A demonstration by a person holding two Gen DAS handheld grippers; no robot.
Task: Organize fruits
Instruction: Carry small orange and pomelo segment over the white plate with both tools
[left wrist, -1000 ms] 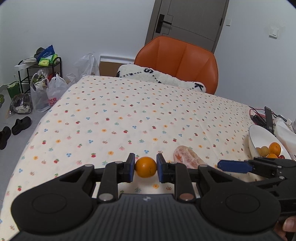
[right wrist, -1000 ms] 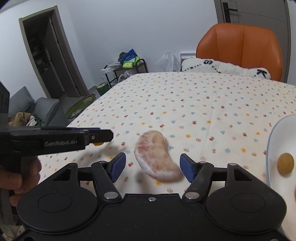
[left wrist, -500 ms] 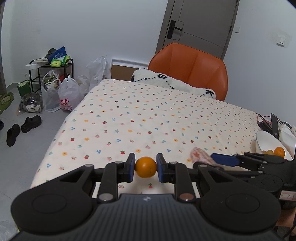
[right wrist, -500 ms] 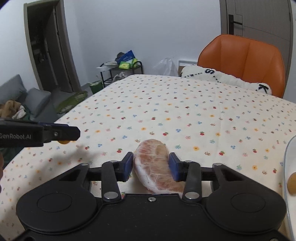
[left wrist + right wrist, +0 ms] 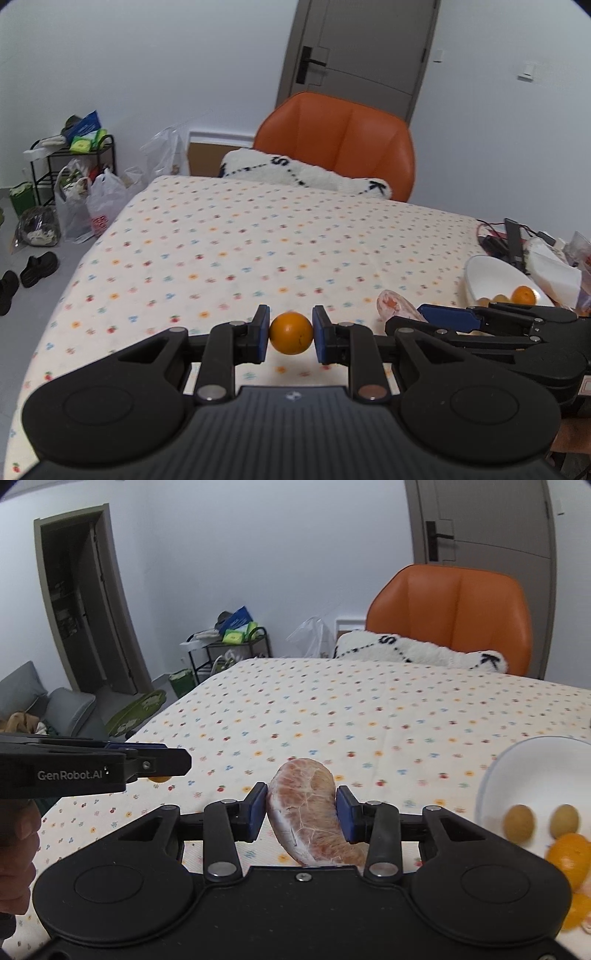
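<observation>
While both grippers grip fruit, white bowl [image 5: 495, 775] holds oranges [image 5: 570, 853].

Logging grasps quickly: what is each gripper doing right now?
Left gripper: shut on the small orange.
Right gripper: shut on the peeled pomelo segment.

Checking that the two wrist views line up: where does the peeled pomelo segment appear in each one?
Left wrist: the peeled pomelo segment sits right of centre, partly hidden behind the right gripper.
Right wrist: it fills the lower centre, clamped between the blue pads.
Shared landmark: the orange chair behind the table.
</observation>
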